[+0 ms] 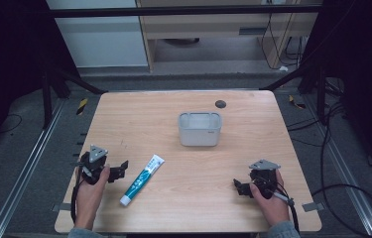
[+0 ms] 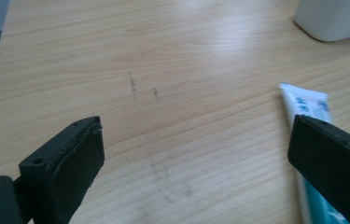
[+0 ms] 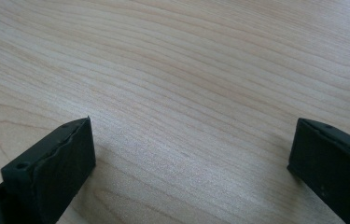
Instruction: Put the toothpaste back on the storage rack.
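A white and teal toothpaste tube lies slantwise on the wooden table, cap toward the front edge. My left gripper rests just left of the tube, open, with only bare wood between its jaws; in the left gripper view the tube's flat end shows beside the right jaw. A white rectangular bin stands upright at mid-table, its corner seen far off. My right gripper sits near the front right, open over bare wood.
A small dark round grommet is set in the table near its far edge. Beyond the table are a grey floor, metal rails and loose cables at the right.
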Action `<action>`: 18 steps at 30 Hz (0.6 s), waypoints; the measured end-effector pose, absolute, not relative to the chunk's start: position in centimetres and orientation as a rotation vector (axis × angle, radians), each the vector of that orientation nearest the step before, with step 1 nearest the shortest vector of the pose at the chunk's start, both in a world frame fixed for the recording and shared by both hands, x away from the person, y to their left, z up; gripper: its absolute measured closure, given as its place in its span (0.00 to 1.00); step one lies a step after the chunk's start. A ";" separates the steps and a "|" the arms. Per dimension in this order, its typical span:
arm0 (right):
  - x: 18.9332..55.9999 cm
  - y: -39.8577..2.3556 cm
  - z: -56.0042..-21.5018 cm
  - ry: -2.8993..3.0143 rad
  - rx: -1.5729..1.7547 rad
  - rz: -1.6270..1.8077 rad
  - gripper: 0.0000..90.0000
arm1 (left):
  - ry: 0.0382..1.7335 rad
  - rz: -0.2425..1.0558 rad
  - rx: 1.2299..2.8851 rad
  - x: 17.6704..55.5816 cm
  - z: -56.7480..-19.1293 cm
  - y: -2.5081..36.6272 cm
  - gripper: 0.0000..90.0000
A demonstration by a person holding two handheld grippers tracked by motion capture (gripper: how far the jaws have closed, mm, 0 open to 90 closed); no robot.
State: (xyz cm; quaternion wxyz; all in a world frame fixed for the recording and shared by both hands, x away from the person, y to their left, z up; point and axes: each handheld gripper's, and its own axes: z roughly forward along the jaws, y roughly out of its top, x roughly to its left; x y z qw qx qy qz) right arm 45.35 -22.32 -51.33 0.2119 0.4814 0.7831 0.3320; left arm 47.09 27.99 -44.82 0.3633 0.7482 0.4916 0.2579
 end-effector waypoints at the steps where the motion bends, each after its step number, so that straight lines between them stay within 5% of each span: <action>1: 45.4 -22.3 -51.3 2.175 1.337 0.922 0.01 | 1.265 0.664 1.926 47.1 -44.8 28.0 0.04; 18: 45.5 -22.4 -51.3 2.192 1.332 0.934 0.00 | 1.179 0.525 2.183 47.0 -42.2 23.2 0.04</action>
